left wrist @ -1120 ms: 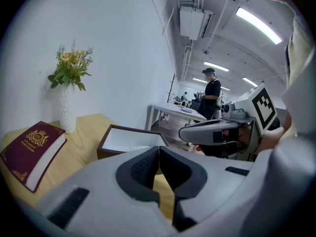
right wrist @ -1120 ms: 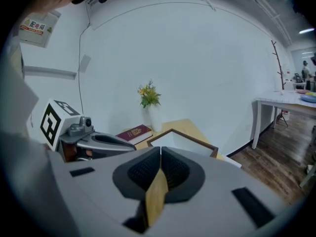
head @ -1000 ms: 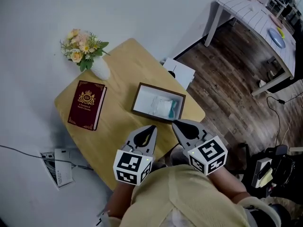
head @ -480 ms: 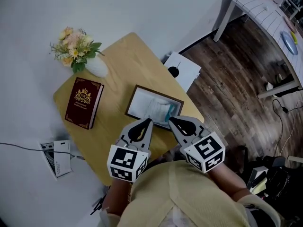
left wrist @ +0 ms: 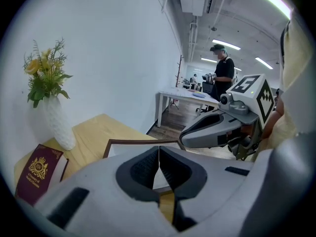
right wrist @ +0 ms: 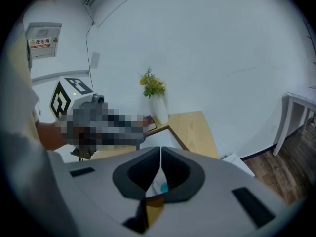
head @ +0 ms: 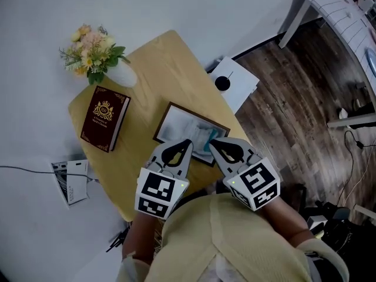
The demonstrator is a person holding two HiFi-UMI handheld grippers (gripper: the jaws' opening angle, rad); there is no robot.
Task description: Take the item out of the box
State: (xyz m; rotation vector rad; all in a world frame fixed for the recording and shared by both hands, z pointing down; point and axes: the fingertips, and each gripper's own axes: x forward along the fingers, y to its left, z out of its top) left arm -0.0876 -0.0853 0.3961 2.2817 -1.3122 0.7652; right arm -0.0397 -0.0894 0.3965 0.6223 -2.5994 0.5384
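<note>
1. Left hand-held gripper [head: 185, 142]: clenched. The left gripper view shows its jaws pressed together tip to tip, with nothing between them [left wrist: 159, 150]. In the head view its tips sit over the near rim of the box.
2. Right hand-held gripper [head: 212, 141]: clenched. The right gripper view shows its jaws meeting along one line and gripping nothing [right wrist: 161, 150]. It sits just beside the left hand-held gripper, with its tips over the near right part of the box.
3. Box [head: 198, 114]: a shallow open box with a dark frame and a white inside. It lies flat on the worktop [head: 158, 69], near the edge closest to the person.
4. Item [head: 203, 137]: a white packet with a teal part. It lies inside the box, toward its right side, just ahead of the right jaw tips. The right gripper view shows it below the closed tips [right wrist: 161, 186]. Contact between the tips and the item cannot be confirmed.
5. Book [head: 104, 125]: dark red with gold print. It lies flat on the worktop to the left of the box, apart from it.
6. Vase [head: 121, 75]: white, upright, holding yellow and pink flowers [head: 90, 45]. It stands at the far left corner of the worktop, just beyond the book.
7. Wall: white, beyond the vase.
</note>
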